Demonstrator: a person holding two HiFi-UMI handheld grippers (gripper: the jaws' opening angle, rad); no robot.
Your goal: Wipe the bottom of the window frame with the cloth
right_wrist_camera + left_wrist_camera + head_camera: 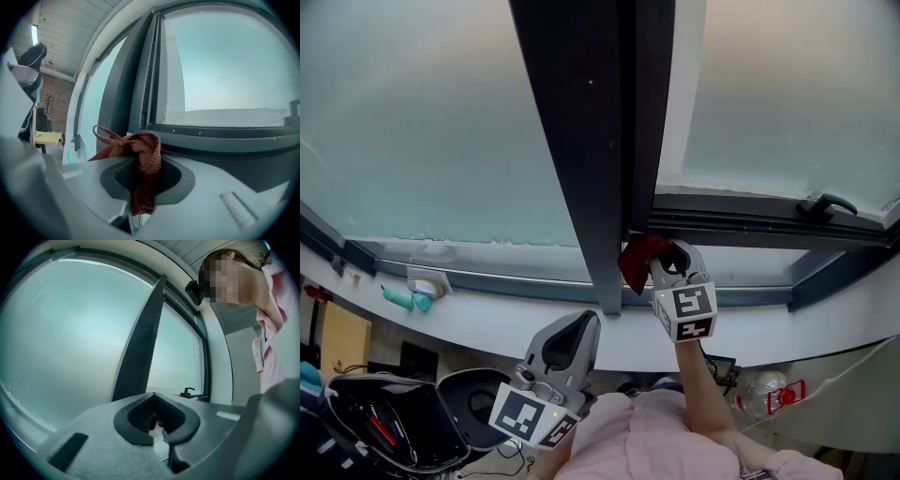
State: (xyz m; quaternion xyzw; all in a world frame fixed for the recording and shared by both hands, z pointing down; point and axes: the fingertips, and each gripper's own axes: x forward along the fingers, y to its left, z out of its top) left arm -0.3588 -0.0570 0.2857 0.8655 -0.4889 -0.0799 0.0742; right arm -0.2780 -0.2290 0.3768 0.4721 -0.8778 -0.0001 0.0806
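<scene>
**Put the wad of cloth on the rail, not the fingertips**

The right gripper (664, 264) has its fingers clamped on the red cloth (146, 152). The cloth bunches into a knot just above the fingertips and throws a loose loop off to their left. The bottom rail of the window frame (220, 133) runs just ahead of the fingers and slightly above them. In the head view the cloth sits by the corner where that rail meets the dark upright post (591, 150), but I cannot tell whether it touches the frame.

The left gripper (157, 422) hangs low and back, well apart from the frame. Its fingers are closed with nothing between them.

To wipe well, the knot ahead of the fingertips should probably press into the rail first, so fabric meets the frame rather than hard plastic. From the corner, one steady sweep to the right of the fingers, toward the handle (825, 204), would cover the rail. Only a narrow strip of cloth looks pinched, so heavy drag may pull it free; light, even pressure seems wiser. The loose loop could also catch on the post.
</scene>
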